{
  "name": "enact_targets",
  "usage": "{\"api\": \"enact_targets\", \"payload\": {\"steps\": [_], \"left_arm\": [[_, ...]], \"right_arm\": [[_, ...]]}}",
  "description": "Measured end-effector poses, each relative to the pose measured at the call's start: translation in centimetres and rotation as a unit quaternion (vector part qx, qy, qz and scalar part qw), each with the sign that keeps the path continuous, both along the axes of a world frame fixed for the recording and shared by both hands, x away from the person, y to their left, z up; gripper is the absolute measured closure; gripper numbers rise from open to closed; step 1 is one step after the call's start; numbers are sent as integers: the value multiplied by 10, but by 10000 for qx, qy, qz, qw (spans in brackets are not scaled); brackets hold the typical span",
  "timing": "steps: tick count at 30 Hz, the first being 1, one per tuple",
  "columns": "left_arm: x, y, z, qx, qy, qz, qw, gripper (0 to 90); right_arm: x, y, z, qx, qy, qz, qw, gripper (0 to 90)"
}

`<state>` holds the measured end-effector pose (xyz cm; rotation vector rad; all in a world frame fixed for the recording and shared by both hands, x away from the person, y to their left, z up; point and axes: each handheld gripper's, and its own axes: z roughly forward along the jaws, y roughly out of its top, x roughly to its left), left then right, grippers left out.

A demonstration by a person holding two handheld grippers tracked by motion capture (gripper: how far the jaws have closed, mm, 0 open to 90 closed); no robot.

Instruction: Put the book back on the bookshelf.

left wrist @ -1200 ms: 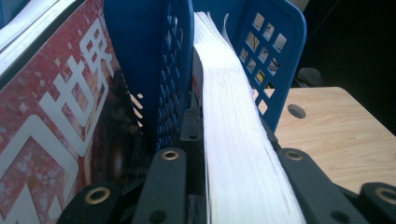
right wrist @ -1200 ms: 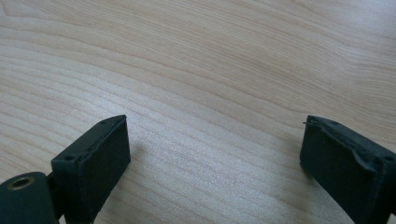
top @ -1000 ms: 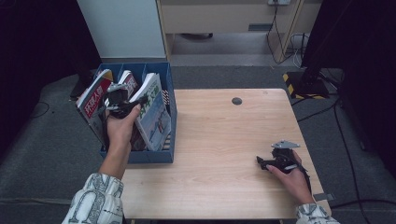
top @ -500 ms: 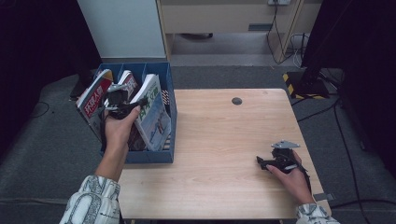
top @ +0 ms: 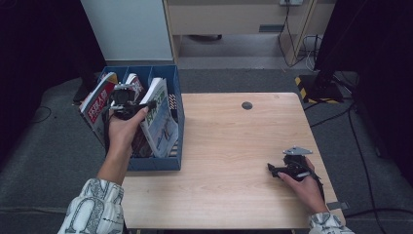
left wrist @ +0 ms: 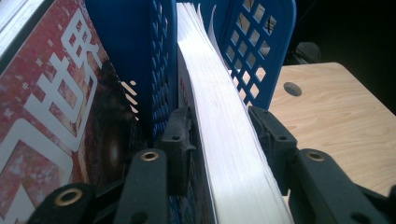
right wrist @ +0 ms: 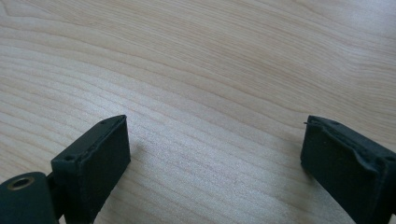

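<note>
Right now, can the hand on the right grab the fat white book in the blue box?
Probably not. The right gripper rests open on the table, far from the blue box, and the left gripper already straddles the white book.

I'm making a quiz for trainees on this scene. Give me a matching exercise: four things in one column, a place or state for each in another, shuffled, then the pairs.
Things:
1. left tongs
2. right tongs
3. red-covered magazine
4. dark round hole

Places or states:
A. in the tabletop's far part
B. open over bare wood
C. jaws either side of a thick white-edged book
D. leftmost in the blue file box

Pairs: 1-C, 2-B, 3-D, 4-A
</note>
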<state>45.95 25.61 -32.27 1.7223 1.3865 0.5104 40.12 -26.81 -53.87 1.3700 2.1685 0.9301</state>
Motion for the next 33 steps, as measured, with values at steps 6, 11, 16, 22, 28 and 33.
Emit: {"api": "enact_targets", "payload": {"steps": [6,11,16,22,28,33], "left_arm": [[1,2,1,140,78,16,9999,710],[-1,3,-1,15,52,20,10000,723],[-1,0,-2,-8,23,83,10000,662],[-1,-3,-5,37,17,189,9998,668],[-2,-2,-8,-7,56,228,9997,690],[-4,0,-9,-32,-25,204,9998,727]], "right_arm": [[0,0,0,-9,-7,28,10000,85],[0,0,0,1,-6,25,10000,84],[0,0,0,-20,-5,51,10000,84],[0,0,0,-14,1,55,10000,83],[0,0,0,-15,0,54,10000,83],[0,0,0,-3,20,49,10000,82]]}}
